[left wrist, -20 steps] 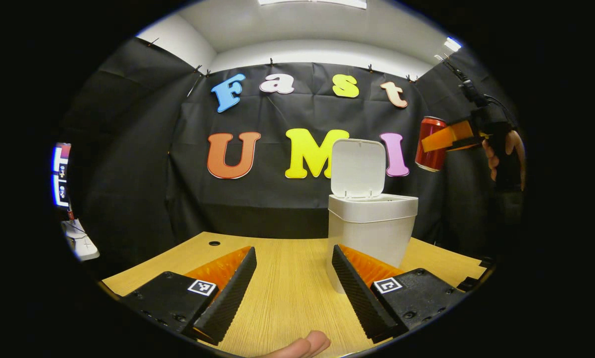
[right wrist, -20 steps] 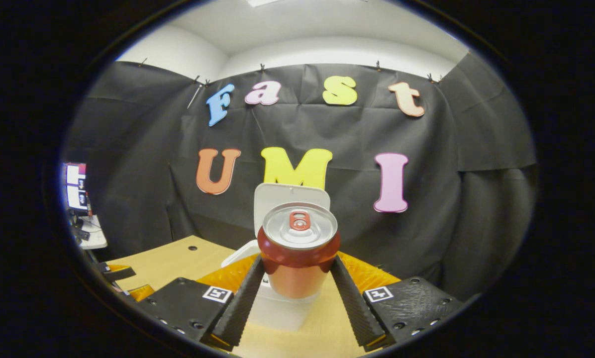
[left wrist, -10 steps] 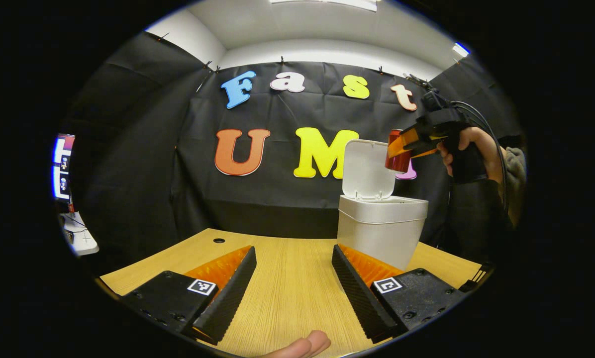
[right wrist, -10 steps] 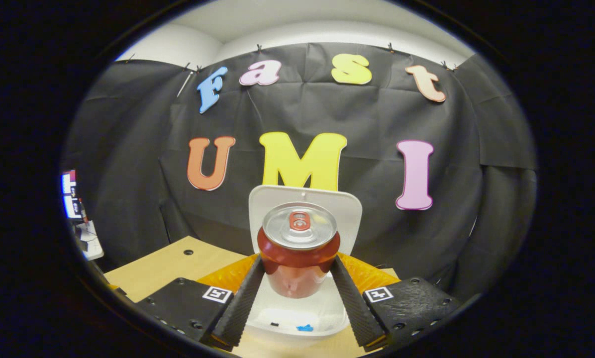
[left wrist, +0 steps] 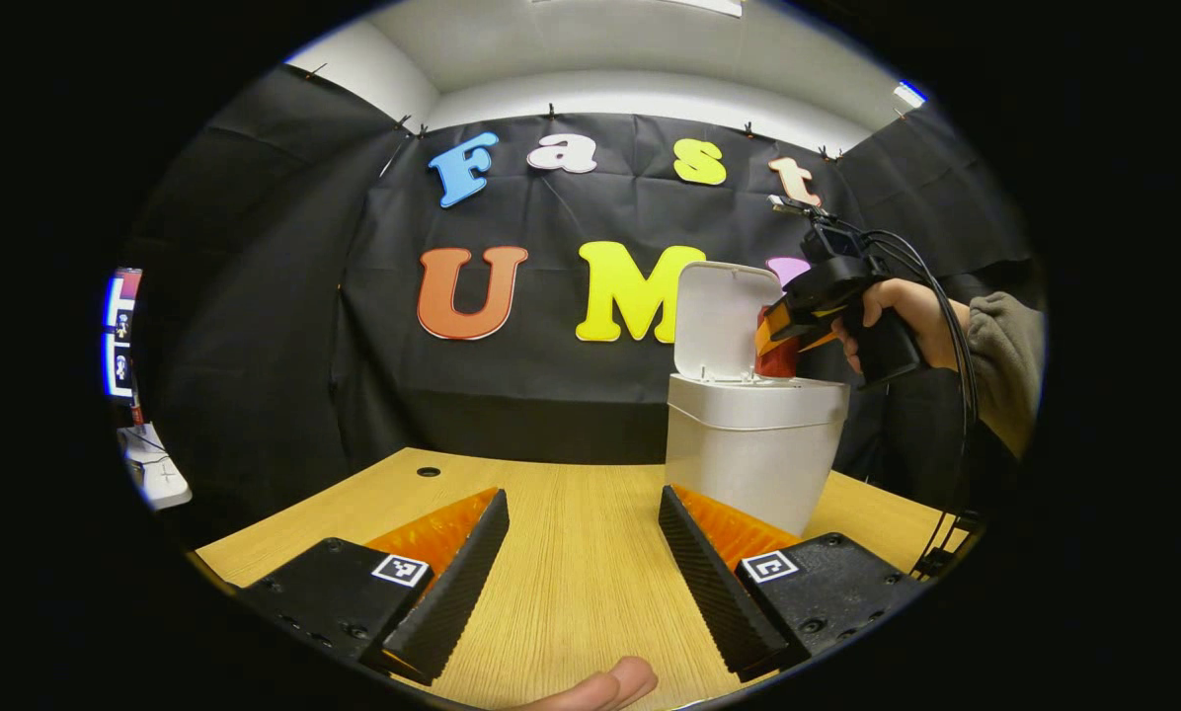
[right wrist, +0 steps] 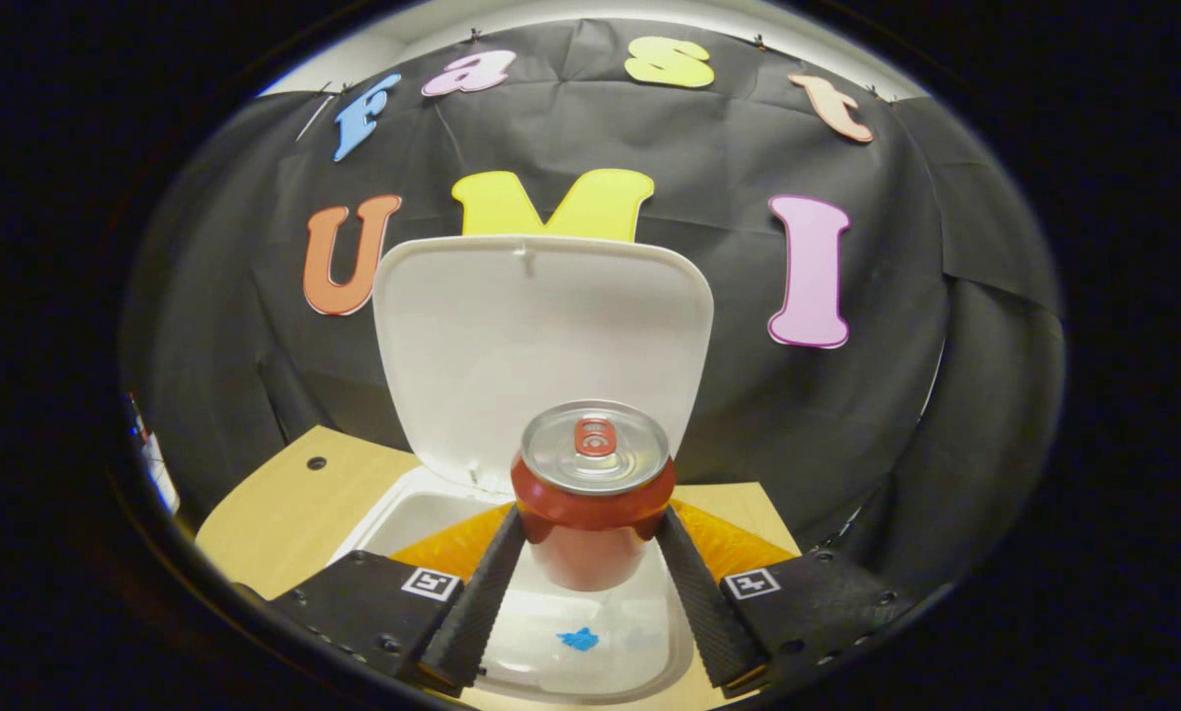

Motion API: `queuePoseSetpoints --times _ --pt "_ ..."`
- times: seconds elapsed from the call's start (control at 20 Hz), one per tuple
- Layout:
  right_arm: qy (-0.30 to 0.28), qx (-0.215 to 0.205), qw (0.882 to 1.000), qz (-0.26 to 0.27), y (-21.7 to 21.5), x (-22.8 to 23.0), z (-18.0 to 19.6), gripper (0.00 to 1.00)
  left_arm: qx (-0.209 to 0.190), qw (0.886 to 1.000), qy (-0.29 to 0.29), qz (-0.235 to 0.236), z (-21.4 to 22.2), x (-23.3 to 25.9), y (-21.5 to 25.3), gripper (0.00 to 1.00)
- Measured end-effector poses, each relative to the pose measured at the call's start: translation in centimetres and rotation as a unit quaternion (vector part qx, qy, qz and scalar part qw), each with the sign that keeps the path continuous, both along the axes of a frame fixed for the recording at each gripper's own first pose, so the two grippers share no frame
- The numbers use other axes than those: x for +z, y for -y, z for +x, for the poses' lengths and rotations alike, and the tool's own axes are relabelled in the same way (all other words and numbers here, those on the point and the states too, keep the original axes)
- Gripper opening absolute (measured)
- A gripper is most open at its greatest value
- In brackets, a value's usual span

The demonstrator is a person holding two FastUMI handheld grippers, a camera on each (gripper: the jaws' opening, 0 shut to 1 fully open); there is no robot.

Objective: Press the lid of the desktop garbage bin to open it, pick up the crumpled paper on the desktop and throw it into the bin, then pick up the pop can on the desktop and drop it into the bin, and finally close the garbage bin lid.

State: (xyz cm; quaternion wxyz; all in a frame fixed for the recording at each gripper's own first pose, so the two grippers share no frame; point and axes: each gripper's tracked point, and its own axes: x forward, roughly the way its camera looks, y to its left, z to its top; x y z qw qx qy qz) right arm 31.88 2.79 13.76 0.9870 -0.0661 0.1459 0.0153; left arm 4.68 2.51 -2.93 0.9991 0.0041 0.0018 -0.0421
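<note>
- At the far left edge of the left gripper view, a lit screen is glowing above a white side surface.
- At the bottom of that view, the left hand-held gripper is hovering low over the wooden desk, fingers wide apart and gripping nothing.
- Right of centre, the white bin is standing on the desk, its lid propped upright.
- At the upper right, a hand is carrying the right hand-held gripper, which is clamping the red pop can over the bin's open mouth.
- Behind the can in the right gripper view, the raised lid is blocking the wall.
</note>
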Motion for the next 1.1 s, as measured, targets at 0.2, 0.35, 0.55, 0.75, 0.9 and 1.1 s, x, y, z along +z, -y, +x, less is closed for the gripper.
queuePoseSetpoints --times 0.2,0.35,0.55,0.75,0.9,1.1 --pt "-0.006 0.009 1.0 0.018 -0.4 -0.7 -0.1 0.82 0.002 1.0 -0.006 0.007 0.1 -0.3 0.0 0.99" --pt "-0.013 0.012 1.0 0.02 -0.8 -1.4 -0.3 0.82 0.001 1.0 -0.007 0.011 0.1 -0.4 0.0 0.99" --pt "-0.001 0.034 0.999 0.021 -1.6 -0.5 -1.1 0.86 -0.002 1.0 -0.009 0.01 0.1 -0.4 0.1 0.99" --pt "0.031 0.03 0.999 0.025 -1.0 2.1 -1.9 0.97 -0.005 1.0 -0.009 0.009 0.1 -0.4 0.5 0.99" --pt "0.046 0.029 0.998 0.026 -0.8 4.0 -2.7 0.96 -0.009 1.0 -0.007 0.01 -0.1 -0.4 0.6 0.99" --pt "0.063 0.028 0.997 0.022 -0.8 6.3 -3.8 0.96 -0.014 1.0 -0.005 0.01 -0.4 -0.1 1.0 0.99"
